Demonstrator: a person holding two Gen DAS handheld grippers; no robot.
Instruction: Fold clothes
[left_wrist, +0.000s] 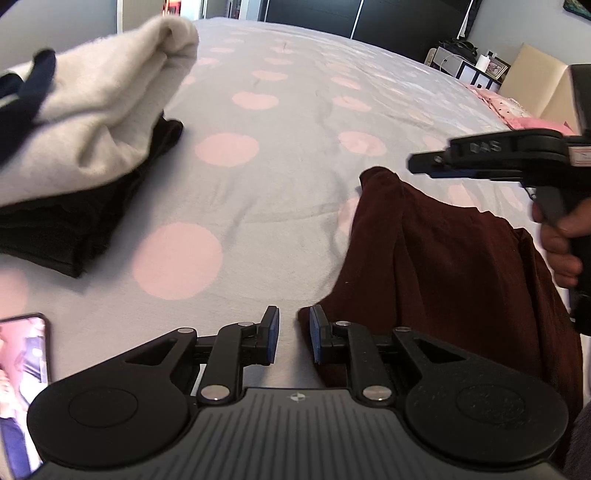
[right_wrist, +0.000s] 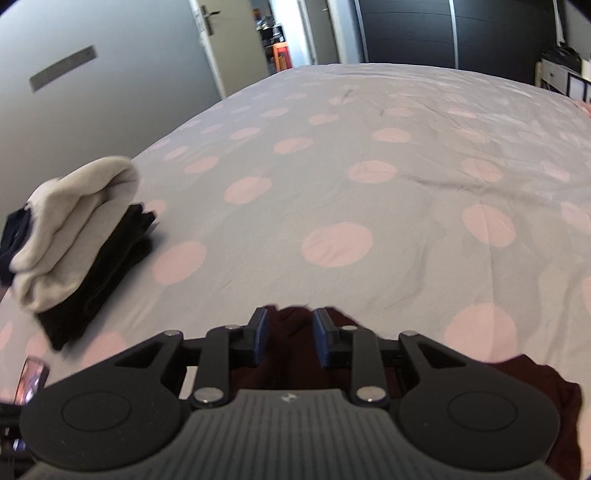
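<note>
Left gripper (left_wrist: 294, 338): jaws slightly apart, nothing pinched; maroon cloth edge touches the right-side pad, bedspread shows in the gap.
Bedspread (left_wrist: 295, 110): grey with pink dots, covers the whole bed.
Maroon garment (left_wrist: 443, 266): crumpled at near right, under both grippers.
Folded stack (left_wrist: 85, 122): cream garment on black one, far left, well apart from maroon piece.
Right gripper (right_wrist: 287, 336): jaws parted, hovering over maroon fabric, pads not pressing it; hand (left_wrist: 561, 243) on its grip.
Phone (left_wrist: 22, 387): near-left bed edge, screen lit.
</note>
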